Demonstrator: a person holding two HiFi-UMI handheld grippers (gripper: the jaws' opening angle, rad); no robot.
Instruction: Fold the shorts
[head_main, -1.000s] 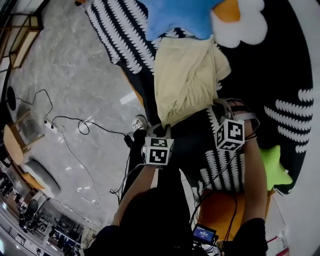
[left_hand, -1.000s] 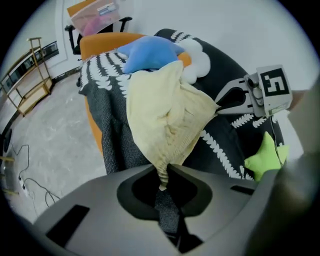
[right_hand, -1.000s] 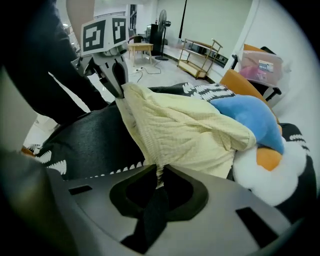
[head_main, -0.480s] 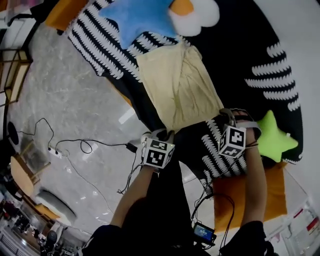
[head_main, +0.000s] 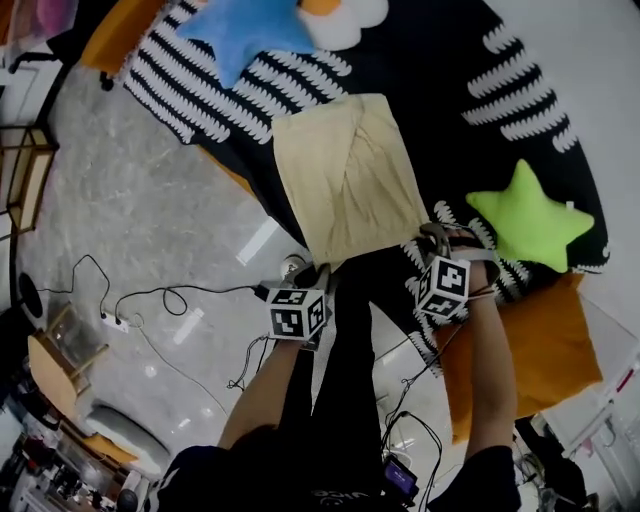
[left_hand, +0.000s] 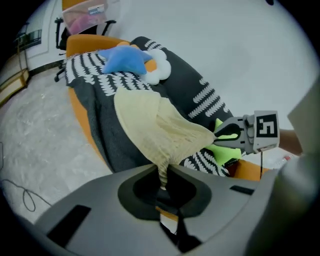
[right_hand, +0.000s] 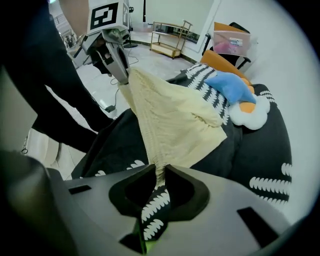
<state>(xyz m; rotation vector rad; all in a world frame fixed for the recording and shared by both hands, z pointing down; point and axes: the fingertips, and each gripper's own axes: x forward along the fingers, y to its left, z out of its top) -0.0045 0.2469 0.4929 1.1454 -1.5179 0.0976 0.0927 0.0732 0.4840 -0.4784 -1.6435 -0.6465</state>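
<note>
Two corners of shorts (head_main: 345, 175) clamped: left tongs (left_hand: 162, 182) tight, right tongs (right_hand: 159, 180) just eased slightly, cloth pinched; edge kept taut between tongs for fold.

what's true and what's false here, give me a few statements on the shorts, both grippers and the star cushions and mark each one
1. The left gripper is shut on a corner of the shorts. True.
2. The right gripper is empty, jaws wide apart. False: its jaws, which have just opened slightly, pinch the shorts' near edge.
3. The green star cushion lies on top of the shorts. False: it lies apart from them, off to their right in the head view.
4. The blue star cushion lies beyond the far end of the shorts. True.
5. The shorts lie on a plain white sheet. False: they lie on a black cover with white markings.
</note>
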